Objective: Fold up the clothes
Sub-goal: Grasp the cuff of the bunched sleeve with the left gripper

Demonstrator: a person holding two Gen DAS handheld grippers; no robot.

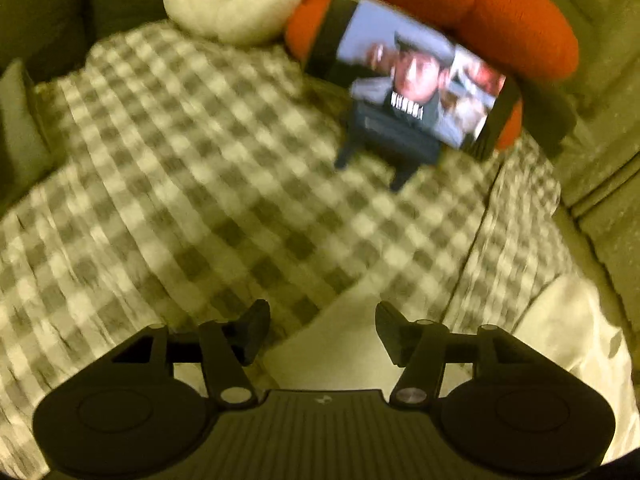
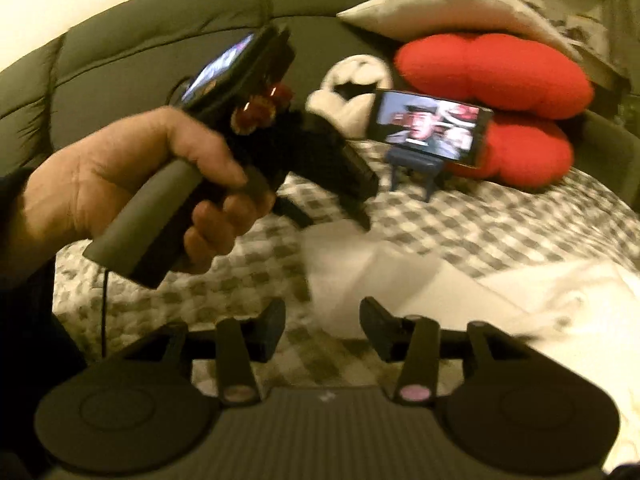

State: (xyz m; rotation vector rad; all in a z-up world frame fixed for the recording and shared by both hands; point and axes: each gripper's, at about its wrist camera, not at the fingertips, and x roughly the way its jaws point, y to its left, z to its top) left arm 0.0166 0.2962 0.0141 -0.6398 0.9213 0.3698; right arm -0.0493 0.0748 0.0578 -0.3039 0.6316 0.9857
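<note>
White garment (image 2: 384, 280) lies on the checked bedcover (image 1: 180, 168), near the front of both wrist views, blurred; folds hard to read. In the left wrist view it shows as a pale panel (image 1: 344, 340) running under and between the fingers.

Left gripper (image 1: 322, 332): fingers spread wide, nothing between them, hovering just over the cloth's edge. Seen from the right wrist camera, the same tool (image 2: 324, 216) is held by the person's left hand (image 2: 132, 184) on a grey handle, tips pointing down at the garment's far corner; contact cannot be told through the blur.

Right gripper (image 2: 322, 326): fingers also spread, empty, above the near part of the white cloth.

Behind: a phone (image 2: 432, 128) with a lit screen, propped on a small dark stand (image 2: 416, 168) on the bedcover. Red cushions (image 2: 500, 76) stacked just behind it, a white soft toy (image 2: 352, 92) to their left, a pale pillow (image 2: 440, 8) on top. Dark padded headboard (image 2: 140, 40) at the back.
</note>
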